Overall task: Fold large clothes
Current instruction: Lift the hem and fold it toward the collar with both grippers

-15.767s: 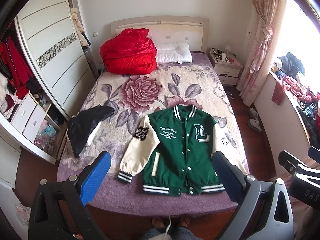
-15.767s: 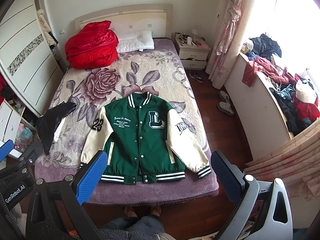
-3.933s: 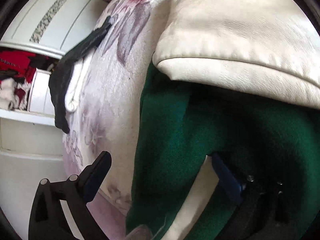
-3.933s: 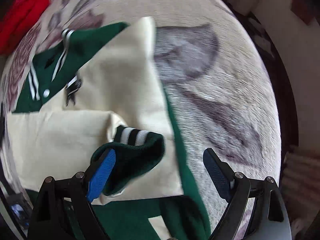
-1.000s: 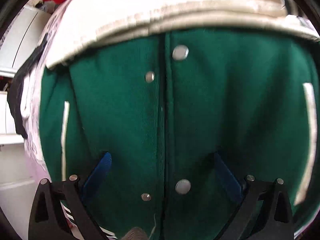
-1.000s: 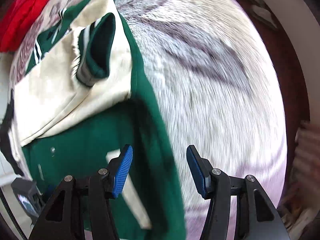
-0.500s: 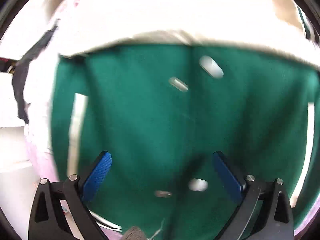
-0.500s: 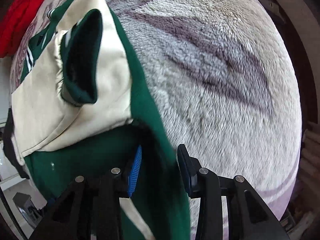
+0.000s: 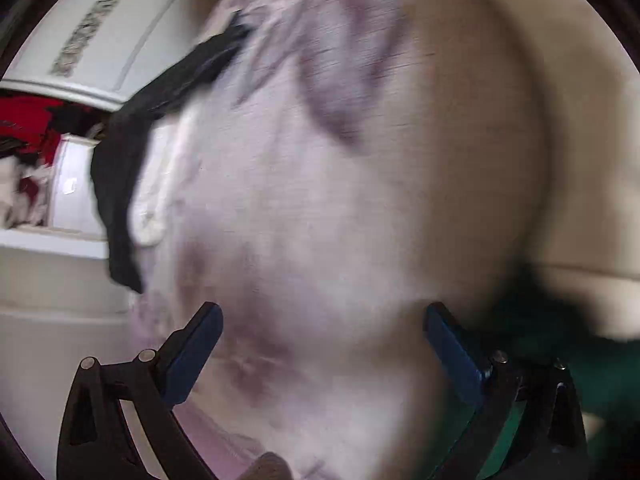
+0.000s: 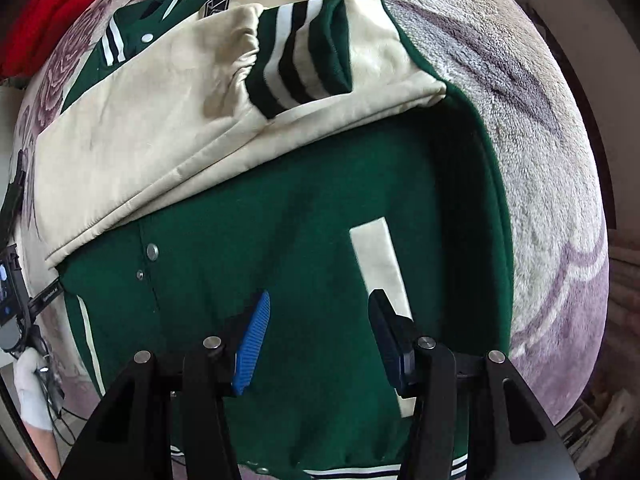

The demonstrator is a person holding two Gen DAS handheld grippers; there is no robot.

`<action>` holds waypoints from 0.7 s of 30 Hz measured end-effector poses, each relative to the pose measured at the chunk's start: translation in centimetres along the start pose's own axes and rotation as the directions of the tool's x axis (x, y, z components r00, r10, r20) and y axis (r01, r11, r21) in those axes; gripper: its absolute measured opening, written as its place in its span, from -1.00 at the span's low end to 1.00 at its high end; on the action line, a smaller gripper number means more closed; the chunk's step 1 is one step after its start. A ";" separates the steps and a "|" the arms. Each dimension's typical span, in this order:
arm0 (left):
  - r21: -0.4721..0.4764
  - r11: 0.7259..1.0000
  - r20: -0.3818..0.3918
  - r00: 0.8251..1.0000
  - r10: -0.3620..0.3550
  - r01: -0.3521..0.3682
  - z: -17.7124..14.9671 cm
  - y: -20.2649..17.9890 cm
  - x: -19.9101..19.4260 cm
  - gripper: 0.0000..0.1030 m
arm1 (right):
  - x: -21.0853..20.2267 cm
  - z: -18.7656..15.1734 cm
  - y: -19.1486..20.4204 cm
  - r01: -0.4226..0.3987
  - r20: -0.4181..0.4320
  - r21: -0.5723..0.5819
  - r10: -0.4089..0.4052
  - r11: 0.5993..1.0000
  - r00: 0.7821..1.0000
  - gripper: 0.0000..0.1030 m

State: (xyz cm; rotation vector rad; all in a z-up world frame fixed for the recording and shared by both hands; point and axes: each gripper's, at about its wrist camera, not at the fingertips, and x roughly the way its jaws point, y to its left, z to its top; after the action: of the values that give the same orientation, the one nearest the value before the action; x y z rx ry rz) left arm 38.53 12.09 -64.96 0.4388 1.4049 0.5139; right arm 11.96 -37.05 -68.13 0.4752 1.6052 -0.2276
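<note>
The green varsity jacket (image 10: pixel 288 232) lies on the bed with both cream sleeves (image 10: pixel 168 92) folded across its chest; a striped cuff (image 10: pixel 304 52) lies on top. My right gripper (image 10: pixel 318 332) hovers just above the jacket's lower right front, jaws partly open, nothing between them. In the blurred left wrist view my left gripper (image 9: pixel 320 356) is open over the floral blanket (image 9: pixel 304 208) at the jacket's left edge; its right finger (image 9: pixel 452 352) is against the green fabric (image 9: pixel 600 368), with a cream sleeve (image 9: pixel 580 160) beyond.
A black garment (image 9: pixel 132 132) lies at the bed's left edge beside the white wardrobe (image 9: pixel 100 36). A red quilt (image 10: pixel 52 12) sits near the headboard. The blanket's right side (image 10: pixel 552 160) drops to the floor. The left gripper's body (image 10: pixel 16 300) shows at the far left.
My left gripper has swung left off the jacket's front to its left edge over the blanket. My right gripper has moved from the jacket's right edge onto its lower front, jaws slightly wider.
</note>
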 end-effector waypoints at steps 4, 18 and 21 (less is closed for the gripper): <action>-0.117 0.980 -0.035 0.985 -0.167 0.162 -0.2 4.3 1.3 1.00 | -0.6 -2.5 -0.7 -0.009 -0.042 0.047 0.011 0.999 0.999 0.04; 0.011 0.944 -0.085 0.941 -0.328 0.330 -14.2 3.9 -3.2 1.00 | 8.1 -12.8 7.7 -0.319 -0.338 0.132 0.345 0.938 0.875 -0.84; 0.053 0.937 -0.107 0.935 -0.338 0.345 -17.2 3.1 -4.0 1.00 | 5.8 -13.1 8.0 -0.265 -0.268 0.094 0.281 0.960 0.922 -0.87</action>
State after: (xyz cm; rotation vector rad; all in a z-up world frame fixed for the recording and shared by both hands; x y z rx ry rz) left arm 20.90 12.03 -61.97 0.2196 1.5576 0.2031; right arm 3.45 -23.41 -71.49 0.7963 1.7862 0.0084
